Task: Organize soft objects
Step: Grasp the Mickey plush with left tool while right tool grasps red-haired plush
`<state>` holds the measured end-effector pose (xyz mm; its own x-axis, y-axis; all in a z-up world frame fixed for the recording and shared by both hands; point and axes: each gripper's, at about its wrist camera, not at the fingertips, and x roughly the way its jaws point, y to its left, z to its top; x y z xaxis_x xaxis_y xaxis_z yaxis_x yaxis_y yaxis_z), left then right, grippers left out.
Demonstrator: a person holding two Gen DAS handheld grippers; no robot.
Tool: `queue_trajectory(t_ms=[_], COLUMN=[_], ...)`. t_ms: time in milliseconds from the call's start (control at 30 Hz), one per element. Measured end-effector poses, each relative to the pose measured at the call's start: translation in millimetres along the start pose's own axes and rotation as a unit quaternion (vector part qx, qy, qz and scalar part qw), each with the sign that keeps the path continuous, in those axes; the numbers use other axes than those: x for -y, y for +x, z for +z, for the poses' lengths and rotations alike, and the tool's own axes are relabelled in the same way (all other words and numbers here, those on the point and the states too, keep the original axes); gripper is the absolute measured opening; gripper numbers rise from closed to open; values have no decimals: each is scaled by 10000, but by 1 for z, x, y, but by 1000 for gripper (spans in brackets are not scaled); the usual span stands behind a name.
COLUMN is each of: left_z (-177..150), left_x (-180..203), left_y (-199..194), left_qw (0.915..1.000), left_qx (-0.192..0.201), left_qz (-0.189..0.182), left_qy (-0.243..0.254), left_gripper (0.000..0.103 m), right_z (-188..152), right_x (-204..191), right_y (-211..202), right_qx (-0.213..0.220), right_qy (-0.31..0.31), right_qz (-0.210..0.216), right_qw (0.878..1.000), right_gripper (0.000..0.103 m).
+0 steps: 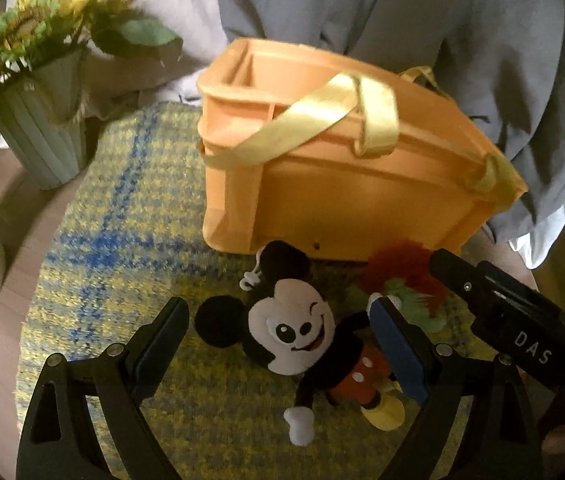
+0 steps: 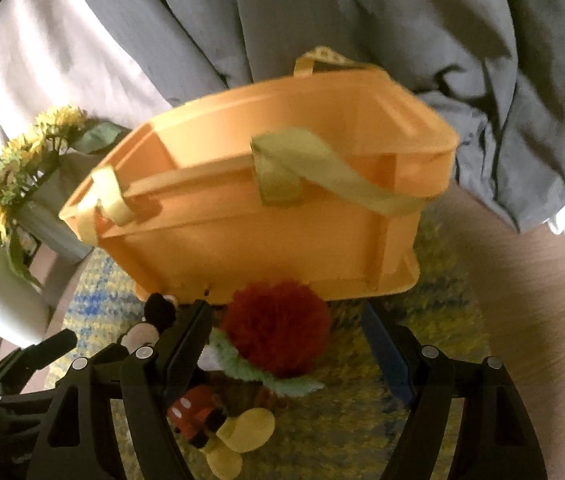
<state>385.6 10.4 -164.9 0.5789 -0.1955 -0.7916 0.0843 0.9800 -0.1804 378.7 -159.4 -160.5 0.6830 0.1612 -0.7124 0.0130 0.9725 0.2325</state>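
Below, 2 toys lay on the rug [image 1: 130, 208] before the orange bin [image 1: 362, 200]. Left gripper [image 1: 278, 320] gaped around the mouse [image 1: 302, 332]; right gripper [image 2: 286, 320] gaped around the pom-pom [image 2: 278, 332], untouched. Best practice: centre the pads on each soft body, then close gently.

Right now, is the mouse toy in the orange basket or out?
Out. The mouse toy lies on the rug in front of the orange basket.
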Motion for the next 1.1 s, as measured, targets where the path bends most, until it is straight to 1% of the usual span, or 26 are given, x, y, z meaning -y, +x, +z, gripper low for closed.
queue_trajectory(t_ms=[167,400,467,567,633,667,700,733,800,833,1000,1100], left_z=[-3,-5,-5,-4,-4,-4,-4,-4,-4,-5,-7,-11], left_x=[-5,-12,-13,-12,-10,-10,-11,-11,-12,-12,-13,-9], left_y=[18,39,42,45,48,49,50,50,52,52,49,37], left_qw=[9996,9982,9981,9984,9985,9984,9983,9981,9978,9978,9978,9982], left_qx=[-170,-337,-344,-305,-295,-280,-276,-283,-255,-235,-174,-103], left_qz=[-43,-54,-85,-104,-138,-166,-201,-247,-318,-330,-402,-398], left_qy=[-228,-486,-497,-473,-448,-453,-470,-490,-529,-523,-496,-434], left_gripper=[91,79,78,77,74,73,71,68,67,65,62,61], right_z=[-4,-11,-13,-16,-17,-17,-17,-17,-18,-18,-18,-16], right_x=[5,8,10,11,12,12,12,12,10,9,7,5], right_y=[18,43,49,57,60,61,62,63,66,66,60,51], right_qx=[-147,-402,-487,-610,-633,-638,-640,-649,-695,-676,-592,-497], right_qy=[200,422,502,573,585,584,582,562,505,471,388,282], right_qz=[75,202,243,290,346,354,370,409,442,425,422,372], right_qw=[9997,9981,9973,9961,9957,9956,9956,9955,9953,9957,9966,9977], right_gripper=[78,77,76,70,64,63,59,53,45,45,41,41])
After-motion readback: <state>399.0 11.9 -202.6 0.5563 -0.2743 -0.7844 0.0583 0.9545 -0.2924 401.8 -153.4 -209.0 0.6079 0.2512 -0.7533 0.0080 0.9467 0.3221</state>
